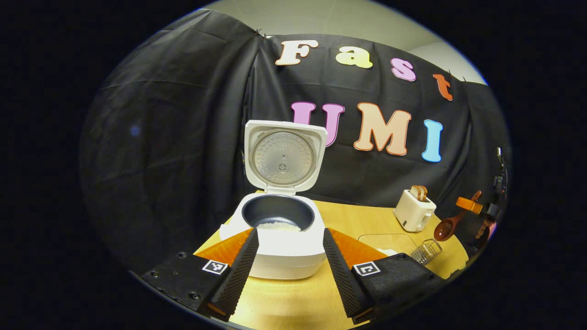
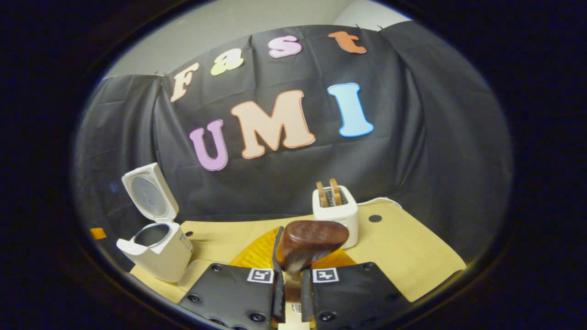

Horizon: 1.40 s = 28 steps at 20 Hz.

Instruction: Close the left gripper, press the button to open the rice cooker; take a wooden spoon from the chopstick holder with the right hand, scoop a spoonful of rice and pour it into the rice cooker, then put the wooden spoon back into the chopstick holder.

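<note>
Nearest you in the right gripper view, your right tongs [image 2: 292, 284] pinch the handle of the wooden spoon [image 2: 309, 243], both fingers pressed against it, the bowl standing up just ahead at 12 o'clock. In the left gripper view the same spoon [image 1: 448, 228] hangs in the air at 3 o'clock, just above the wire chopstick holder [image 1: 426, 251] on the counter [image 1: 284, 298]. Whether the bowl is empty I cannot tell from either view.

Your left tongs [image 1: 288, 256] are spread wide, resting at 6 o'clock with the rice cooker [image 1: 279, 238] sitting between the fingers, which stand apart from its body. Its lid [image 1: 284, 156] stands fully upright, and white rice [image 1: 279, 226] already lies in the dark inner pot, so the pouring looks done and returning the spoon seems to be the step in hand.

To do it well, tip the handle end down toward the holder, line it up over the opening before you lower, and go down straight so the wire frame does not tip or slide. Release only once the spoon's weight rests inside.

Farther back at 1 o'clock in the right gripper view stands a white toaster [image 2: 335, 213] with bread slices in it; keep the spoon bowl away from it.
</note>
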Tool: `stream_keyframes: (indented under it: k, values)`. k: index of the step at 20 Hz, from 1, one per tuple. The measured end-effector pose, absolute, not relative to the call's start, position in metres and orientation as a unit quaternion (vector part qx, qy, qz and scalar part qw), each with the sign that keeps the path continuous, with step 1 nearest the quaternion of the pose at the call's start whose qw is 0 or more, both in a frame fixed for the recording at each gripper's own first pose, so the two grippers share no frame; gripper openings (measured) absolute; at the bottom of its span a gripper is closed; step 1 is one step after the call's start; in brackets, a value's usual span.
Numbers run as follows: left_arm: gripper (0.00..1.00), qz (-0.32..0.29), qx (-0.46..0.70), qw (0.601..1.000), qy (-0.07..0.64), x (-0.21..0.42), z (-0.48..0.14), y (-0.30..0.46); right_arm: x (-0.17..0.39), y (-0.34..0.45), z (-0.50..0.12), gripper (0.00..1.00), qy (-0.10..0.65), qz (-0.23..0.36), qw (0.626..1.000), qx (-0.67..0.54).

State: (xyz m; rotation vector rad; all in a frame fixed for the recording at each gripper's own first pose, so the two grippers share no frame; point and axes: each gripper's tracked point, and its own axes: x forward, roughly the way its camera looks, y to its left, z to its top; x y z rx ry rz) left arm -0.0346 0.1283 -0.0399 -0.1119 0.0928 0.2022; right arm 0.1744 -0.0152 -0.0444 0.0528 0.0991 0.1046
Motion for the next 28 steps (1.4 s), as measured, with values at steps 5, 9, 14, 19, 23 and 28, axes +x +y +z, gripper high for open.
stream_keyframes:
  k: [5, 9, 14, 19, 23, 28]
  values:
    - [0.83, 0.071, -0.057, 0.995, 0.052, -0.025, -0.046, 0.125, 0.175, 0.050, -0.051, 0.17, 0.056, 0.091, 0.994, 0.009]
    - [0.84, 0.059, -0.048, 0.995, 0.060, -0.023, -0.052, 0.130, 0.181, 0.093, -0.097, 0.17, 0.085, 0.107, 0.989, -0.048]
    - [0.83, 0.049, -0.045, 0.995, 0.068, -0.021, -0.059, 0.135, 0.192, 0.119, -0.144, 0.17, 0.104, 0.107, 0.980, -0.133]
    - [0.83, 0.040, -0.039, 0.996, 0.072, -0.012, -0.062, 0.142, 0.196, 0.133, -0.190, 0.17, 0.113, 0.107, 0.959, -0.235]
    - [0.83, 0.028, -0.033, 0.997, 0.065, -0.004, -0.058, 0.141, 0.189, 0.153, -0.207, 0.16, 0.125, 0.123, 0.955, -0.239]
    - [0.83, 0.019, -0.032, 0.998, 0.060, 0.001, -0.055, 0.142, 0.177, 0.181, -0.224, 0.17, 0.169, 0.142, 0.965, -0.143]
